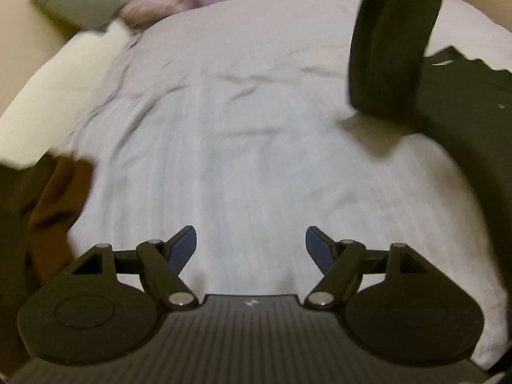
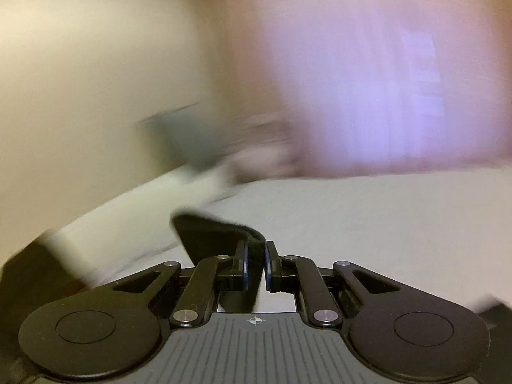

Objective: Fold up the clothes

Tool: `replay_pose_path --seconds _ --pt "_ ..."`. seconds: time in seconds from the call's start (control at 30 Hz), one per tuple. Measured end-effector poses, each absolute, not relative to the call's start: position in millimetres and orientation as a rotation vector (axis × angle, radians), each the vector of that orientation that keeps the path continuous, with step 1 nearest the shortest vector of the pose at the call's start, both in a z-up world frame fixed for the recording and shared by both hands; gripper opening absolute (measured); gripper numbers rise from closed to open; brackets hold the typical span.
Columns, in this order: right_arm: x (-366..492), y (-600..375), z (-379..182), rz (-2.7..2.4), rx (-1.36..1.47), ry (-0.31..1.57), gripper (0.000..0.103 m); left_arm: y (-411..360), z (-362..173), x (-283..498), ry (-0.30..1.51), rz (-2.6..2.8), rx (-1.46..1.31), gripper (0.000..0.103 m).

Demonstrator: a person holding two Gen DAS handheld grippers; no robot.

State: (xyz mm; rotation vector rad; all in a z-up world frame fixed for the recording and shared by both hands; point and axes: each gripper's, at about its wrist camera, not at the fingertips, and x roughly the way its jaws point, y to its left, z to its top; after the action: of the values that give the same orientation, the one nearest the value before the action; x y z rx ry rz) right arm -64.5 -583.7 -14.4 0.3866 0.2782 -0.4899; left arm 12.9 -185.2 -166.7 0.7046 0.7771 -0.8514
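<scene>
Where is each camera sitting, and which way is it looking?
Left wrist view: sits on the left tongs, looking forward and down over the white bed sheet; its open blue-tipped fingers show, and a black garment hangs at upper right.
Right wrist view: sits on the right tongs, looking level across the bed toward a blurred wall and pink curtain; its fingers are shut on the black garment.
Shared: both show the bed sheet, the black garment and the pink curtain.
</scene>
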Motion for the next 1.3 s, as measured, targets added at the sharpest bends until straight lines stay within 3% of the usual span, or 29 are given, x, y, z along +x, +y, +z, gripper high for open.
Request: replay_pose_path --seconds 0.13,0.33,0.47,0.6,0.87,1.07,1.13,1.17,1.2,1.3 --pt "-161 -696 -107 -0.807 0.676 0.344 0.009 -241 -173 -30 0.76 -0.892 0.75 0.072" --pt "-230 -779 -215 -0.811 0.901 0.518 0.009 -307 -189 -94 0.833 -0.919 0.785 0.072" --pt "-255 -800 -208 -0.691 0.953 0.504 0.009 -350 -192 -130 0.843 -0.974 0.828 0.072" --pt "-285 -800 -158 -0.54 0.876 0.326 0.009 -385 -184 -146 0.803 -1.022 0.847 0.072" --pt "-355 -833 -237 -0.74 1.038 0.517 0.009 -421 -210 -147 0.781 -1.048 0.942 0.072" --pt "-343 -843 -239 -0.692 1.055 0.554 0.01 -466 -237 -143 0.629 -1.117 1.097 0.072" --pt "-332 -847 -240 -0.658 1.053 0.552 0.028 -481 -247 -145 0.557 -1.156 1.161 0.071" --pt "-327 -849 -241 -0.643 1.056 0.55 0.065 -488 -253 -147 0.515 -1.176 1.196 0.071" --pt "-322 -847 -240 -0.629 1.059 0.545 0.079 -494 -259 -149 0.479 -1.19 1.231 0.071" --pt "-309 -838 -239 -0.598 1.091 0.539 0.079 -512 -278 -154 0.37 -1.22 1.329 0.064"
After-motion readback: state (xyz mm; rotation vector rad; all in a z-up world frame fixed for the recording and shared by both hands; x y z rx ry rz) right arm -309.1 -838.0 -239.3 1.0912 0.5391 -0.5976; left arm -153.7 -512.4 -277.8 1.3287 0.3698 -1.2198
